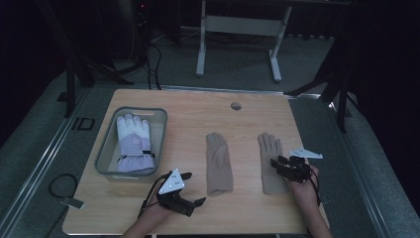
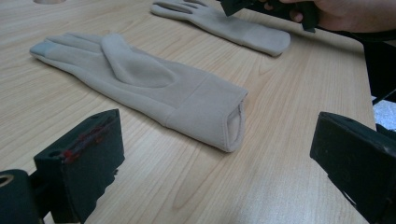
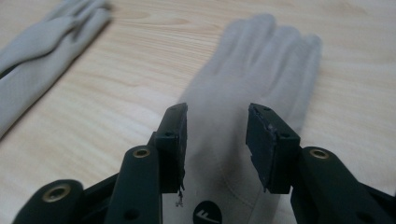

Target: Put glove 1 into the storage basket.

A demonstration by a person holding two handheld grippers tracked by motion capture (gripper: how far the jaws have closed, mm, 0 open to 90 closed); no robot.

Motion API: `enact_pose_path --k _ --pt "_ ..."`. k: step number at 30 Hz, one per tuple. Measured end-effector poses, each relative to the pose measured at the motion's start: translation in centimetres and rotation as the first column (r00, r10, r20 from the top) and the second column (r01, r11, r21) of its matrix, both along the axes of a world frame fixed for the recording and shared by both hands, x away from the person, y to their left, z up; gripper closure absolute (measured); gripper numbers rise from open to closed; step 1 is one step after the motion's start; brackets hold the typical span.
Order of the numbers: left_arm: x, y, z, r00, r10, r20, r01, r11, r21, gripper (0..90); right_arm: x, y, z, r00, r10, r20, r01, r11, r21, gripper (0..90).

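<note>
1. So the job here looks like putting gloves away in the grey bin (image 1: 161, 130) at the left of the wooden table (image 1: 247, 213). One pair looks sorted already: the white and lavender ski gloves (image 1: 133, 144) lie inside it, fingers pointing away from the person.

2. Not yet moved: two tan knit gloves, both flat on the table. The left tan glove (image 1: 218, 163) sits about mid-table, and the right tan glove (image 1: 270, 166) lies beside it, a clear gap between them, cuffs toward the person.

3. The right gripper (image 1: 277, 164) is over the cuff end of the right tan glove. In its own view the jaws are partly apart with the glove's fabric showing between and beyond them (image 3: 261, 84), nothing pinched yet. Can't tell if the tips touch the cloth or hover just above.

4. The left gripper (image 1: 193, 187) is near the front edge, between the bin and the left tan glove. Jaws are wide apart and hold nothing. Its view looks straight at that glove's open cuff (image 2: 154, 88), with bare wood in between.

5. My guess on progress: roughly halfway. One pair binned, one pair to go. Next up is probably closing on the right glove's cuff, and the left gripper is lined up to grab the other one. Both then have to cross over to the bin.

6. Also a small round grommet hole (image 1: 236, 105) at the far side, not part of this.
</note>
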State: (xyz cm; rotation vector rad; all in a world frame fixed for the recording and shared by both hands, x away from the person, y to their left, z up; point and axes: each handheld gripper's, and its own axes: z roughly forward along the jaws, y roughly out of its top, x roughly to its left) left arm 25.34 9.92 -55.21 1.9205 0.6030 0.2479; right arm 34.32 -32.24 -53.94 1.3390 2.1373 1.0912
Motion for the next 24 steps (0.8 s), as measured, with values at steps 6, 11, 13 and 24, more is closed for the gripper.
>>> enact_pose_path --k 6,11,13,24 --pt "-0.1 -0.2 -0.1 1.0000 -0.005 0.000 0.005 0.9999 0.009 2.8 0.1 -0.3 -0.5 0.9974 0.071 -0.010 -0.072 0.996 -0.050 56.3" --pt "-0.1 -0.2 0.0 1.0000 -0.005 0.000 0.005 1.0000 0.006 2.8 0.4 -0.4 -1.6 0.9941 0.103 -0.034 -0.104 0.994 -0.039 52.5" --pt "0.0 -0.1 0.0 1.0000 -0.006 -0.002 0.006 1.0000 0.005 2.8 0.1 -0.3 -1.7 0.9960 0.089 -0.011 -0.089 0.994 -0.066 62.0" --pt "-0.1 -0.2 0.0 1.0000 -0.005 0.002 0.005 0.9999 0.009 2.8 -0.3 1.7 -0.4 0.9968 -0.080 -0.003 0.079 0.992 -0.103 84.4"
